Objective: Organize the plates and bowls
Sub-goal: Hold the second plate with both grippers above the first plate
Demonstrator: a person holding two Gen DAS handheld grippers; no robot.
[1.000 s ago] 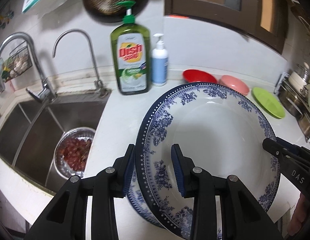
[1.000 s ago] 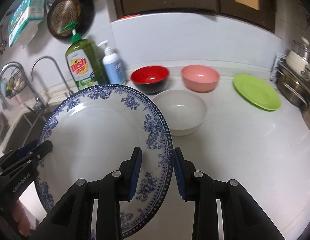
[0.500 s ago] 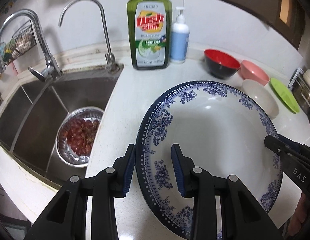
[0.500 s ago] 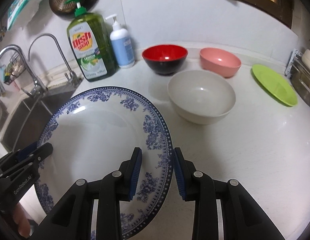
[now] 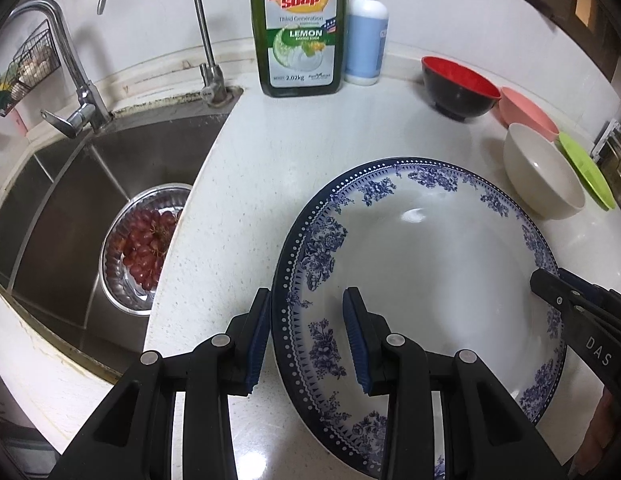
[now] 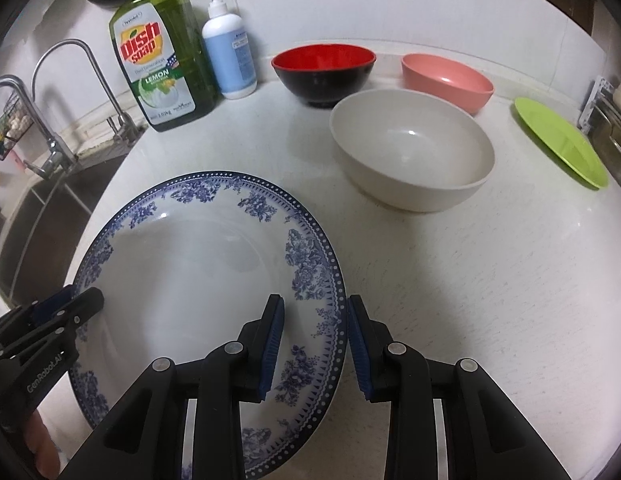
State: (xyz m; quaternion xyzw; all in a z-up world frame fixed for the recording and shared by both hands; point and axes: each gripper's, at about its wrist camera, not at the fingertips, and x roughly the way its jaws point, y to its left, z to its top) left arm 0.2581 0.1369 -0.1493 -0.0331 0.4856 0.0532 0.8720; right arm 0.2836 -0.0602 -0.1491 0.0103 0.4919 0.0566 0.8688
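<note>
Straddling opposite rims of the blue-and-white plate, the two tools share its weight, most likely because one pinch would let so wide a dish tip. The left hand-held gripper has one pad outside the plate's left rim and one inside the well; a gap shows at the inner pad, so I cannot tell whether it is clamping. The right hand-held gripper brackets the right rim the same way, and its hold is equally unclear. The plate lies near the front edge of the desk, just right of the sink; whether it rests on the surface or hovers just above is hard to judge.

Farther back stand a cream bowl, then a red-and-black bowl and a pink bowl near the rear edge, with a green plate toward the right edge. Bowls stay grouped, so the plate probably belongs with the green one. A dish soap bottle guards the rear corner by the sink.
</note>
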